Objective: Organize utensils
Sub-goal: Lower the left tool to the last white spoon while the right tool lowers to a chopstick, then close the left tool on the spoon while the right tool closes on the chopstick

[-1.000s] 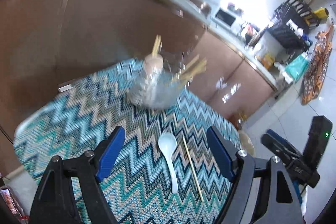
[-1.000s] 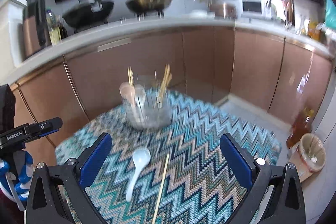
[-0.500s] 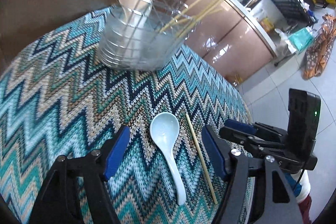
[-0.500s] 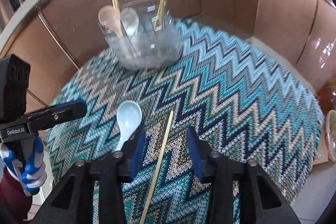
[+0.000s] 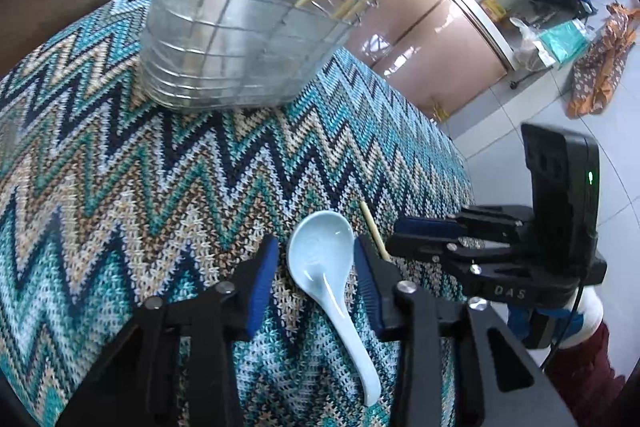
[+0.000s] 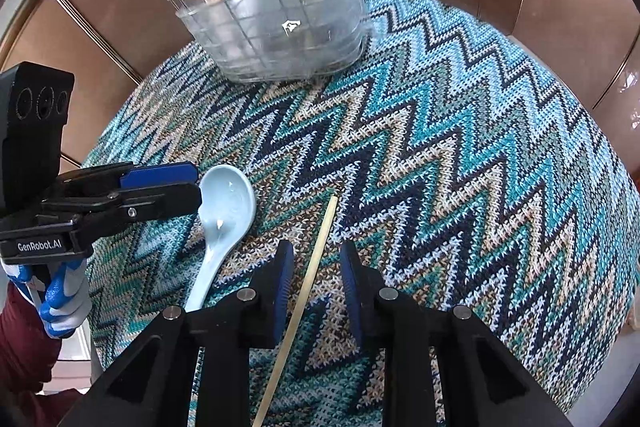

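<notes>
1. We see the pale blue spoon point(image 5: 320, 259) at lower centre, lying on the zigzag cloth point(image 5: 120, 167).
2. Our left gripper point(image 5: 316, 279) is closing around its bowl, not yet pressing.
3. Our right gripper point(image 6: 316, 279) is closing around the chopstick point(image 6: 316, 267), still apart from it.
4. The clear holder point(image 6: 276, 23) stands top centre.

Both cams sit right behind their tongs, looking down along them, close over the zigzag cloth point(image 6: 440, 147). Left one tilts forward, catching cabinets and floor off to its right. Right one looks steeper down. Both views share the pale blue spoon point(image 5: 324, 267) point(image 6: 226, 211), loose chopstick point(image 6: 312, 275) point(image 5: 374, 229) and clear utensil holder point(image 5: 240, 47) point(image 6: 276, 23), and each sees the other's tongs at its edge.
</notes>
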Tool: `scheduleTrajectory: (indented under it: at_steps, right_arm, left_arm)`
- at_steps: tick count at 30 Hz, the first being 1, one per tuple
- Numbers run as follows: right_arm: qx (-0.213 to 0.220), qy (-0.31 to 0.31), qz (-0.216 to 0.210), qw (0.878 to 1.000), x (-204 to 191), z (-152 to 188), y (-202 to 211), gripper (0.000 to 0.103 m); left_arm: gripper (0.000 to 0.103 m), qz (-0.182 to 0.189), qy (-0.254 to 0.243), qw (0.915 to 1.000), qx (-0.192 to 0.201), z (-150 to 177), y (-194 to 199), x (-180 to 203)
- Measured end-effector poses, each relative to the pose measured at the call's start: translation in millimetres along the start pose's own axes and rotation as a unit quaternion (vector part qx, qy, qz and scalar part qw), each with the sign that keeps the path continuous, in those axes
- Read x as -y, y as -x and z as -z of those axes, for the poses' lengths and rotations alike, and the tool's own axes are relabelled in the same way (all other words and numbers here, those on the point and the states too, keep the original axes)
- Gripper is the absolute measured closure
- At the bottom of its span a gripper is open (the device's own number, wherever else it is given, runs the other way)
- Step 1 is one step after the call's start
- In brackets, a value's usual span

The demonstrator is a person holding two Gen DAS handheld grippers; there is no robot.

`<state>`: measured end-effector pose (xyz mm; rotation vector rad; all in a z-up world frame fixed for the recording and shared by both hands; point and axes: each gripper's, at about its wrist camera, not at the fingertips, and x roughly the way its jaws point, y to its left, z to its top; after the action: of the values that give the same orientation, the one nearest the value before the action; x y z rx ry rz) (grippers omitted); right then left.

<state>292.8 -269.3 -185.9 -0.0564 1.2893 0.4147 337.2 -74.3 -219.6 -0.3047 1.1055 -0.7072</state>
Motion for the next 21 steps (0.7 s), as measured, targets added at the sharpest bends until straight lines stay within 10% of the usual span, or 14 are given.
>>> scheduleTrajectory:
  at_steps: [21]
  right_arm:
    - [-0.07, 0.009, 0.026, 0.997, -15.7, -31.1, -48.5, 0.092]
  left_arm:
    - [0.097, -0.011, -0.02, 0.9988, -0.043, -6.7, -33.2, -5.8]
